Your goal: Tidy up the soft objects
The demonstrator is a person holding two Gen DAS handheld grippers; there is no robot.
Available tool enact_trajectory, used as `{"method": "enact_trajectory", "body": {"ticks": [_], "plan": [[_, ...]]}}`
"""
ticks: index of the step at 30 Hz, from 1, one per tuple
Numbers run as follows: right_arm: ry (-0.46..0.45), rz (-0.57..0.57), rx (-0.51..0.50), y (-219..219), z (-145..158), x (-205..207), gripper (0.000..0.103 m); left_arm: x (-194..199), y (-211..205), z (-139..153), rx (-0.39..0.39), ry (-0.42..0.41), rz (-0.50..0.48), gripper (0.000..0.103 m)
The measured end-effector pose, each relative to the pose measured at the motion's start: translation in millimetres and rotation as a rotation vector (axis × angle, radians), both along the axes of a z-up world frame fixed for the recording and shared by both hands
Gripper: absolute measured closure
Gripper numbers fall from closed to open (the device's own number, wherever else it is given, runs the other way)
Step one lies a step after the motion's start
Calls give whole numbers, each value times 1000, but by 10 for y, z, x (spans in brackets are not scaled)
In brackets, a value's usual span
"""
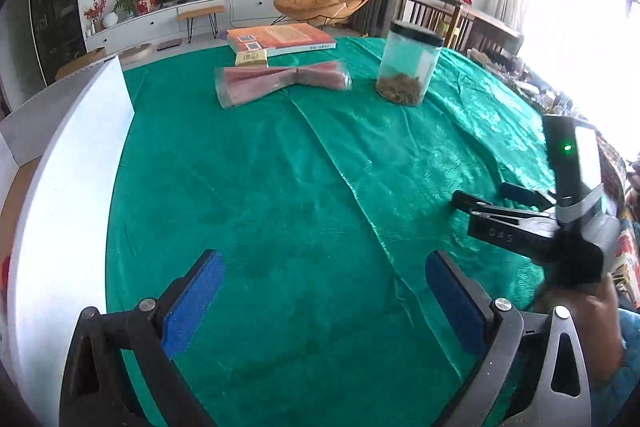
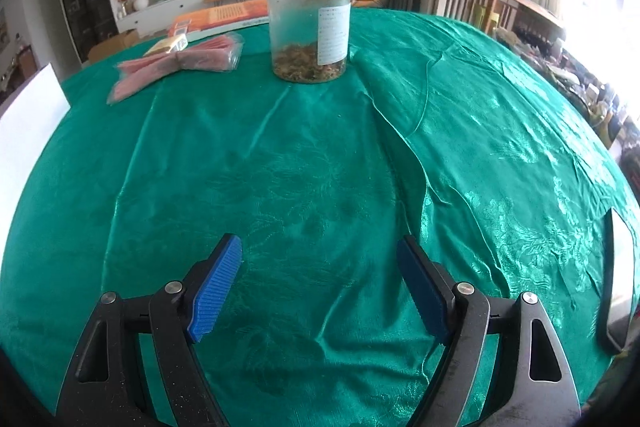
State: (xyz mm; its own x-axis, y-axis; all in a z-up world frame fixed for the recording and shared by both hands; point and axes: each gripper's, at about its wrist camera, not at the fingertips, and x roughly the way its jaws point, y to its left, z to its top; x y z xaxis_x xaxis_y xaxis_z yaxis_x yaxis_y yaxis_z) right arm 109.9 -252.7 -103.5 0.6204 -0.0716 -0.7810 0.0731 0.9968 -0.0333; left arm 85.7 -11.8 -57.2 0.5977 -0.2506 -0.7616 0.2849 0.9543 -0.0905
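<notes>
Pink bundle (image 1: 280, 83): clear-wrapped, pinched mid, maybe cloth | left gripper (image 1: 324, 267) spread, empty | right gripper (image 2: 320, 255) spread, empty

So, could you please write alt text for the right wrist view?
The open right gripper hovers empty over a green tablecloth. Beyond stand a black-lidded clear jar, a pink packet and an orange book.
</notes>
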Motion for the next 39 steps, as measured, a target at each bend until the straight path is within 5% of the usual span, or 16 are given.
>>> {"method": "enact_trajectory", "body": {"ticks": [12, 39], "plan": [[20, -9, 31, 1, -76, -8, 15, 491, 177, -570, 91, 54, 97, 3], [21, -8, 33, 6, -75, -7, 13, 506, 173, -592, 99, 57, 87, 0]]}}
